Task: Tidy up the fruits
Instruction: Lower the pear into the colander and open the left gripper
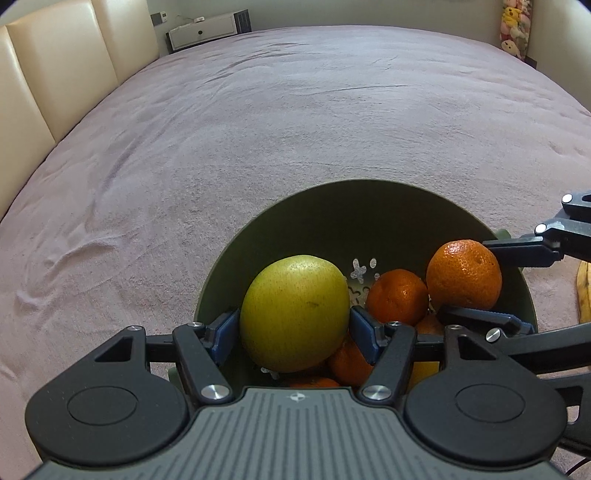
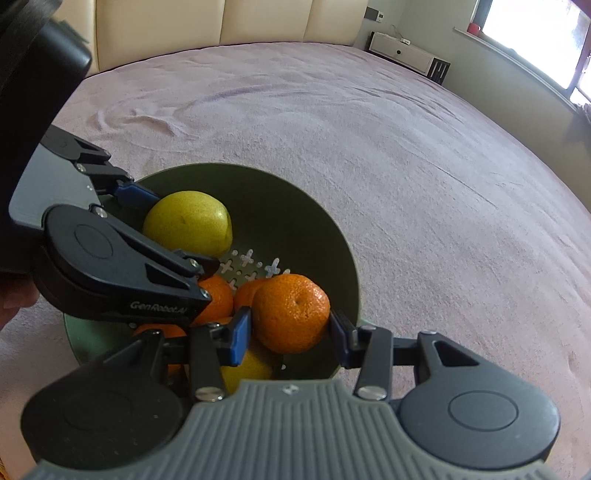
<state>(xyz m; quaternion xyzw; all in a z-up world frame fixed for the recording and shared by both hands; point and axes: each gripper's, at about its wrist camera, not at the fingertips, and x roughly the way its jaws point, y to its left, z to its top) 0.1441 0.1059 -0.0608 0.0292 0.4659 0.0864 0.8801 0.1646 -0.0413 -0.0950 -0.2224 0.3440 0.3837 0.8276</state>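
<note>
A dark green strainer bowl (image 1: 325, 214) (image 2: 295, 206) sits on the pink bedspread. My left gripper (image 1: 293, 325) is shut on a yellow-green pear (image 1: 295, 314) (image 2: 188, 223) over the bowl's left side. My right gripper (image 2: 290, 328) is shut on an orange tangerine (image 2: 291, 312) (image 1: 463, 275) over the bowl's right side. Several more tangerines (image 1: 397, 297) (image 2: 218, 293) lie in the bowl below, and a yellow fruit (image 2: 247, 365) shows under the right gripper.
A banana (image 1: 583, 291) lies on the bedspread right of the bowl. A cream padded headboard (image 1: 55, 74) stands at the left. A white cabinet (image 1: 203, 31) (image 2: 406, 53) and plush toys (image 1: 513, 26) stand beyond the bed.
</note>
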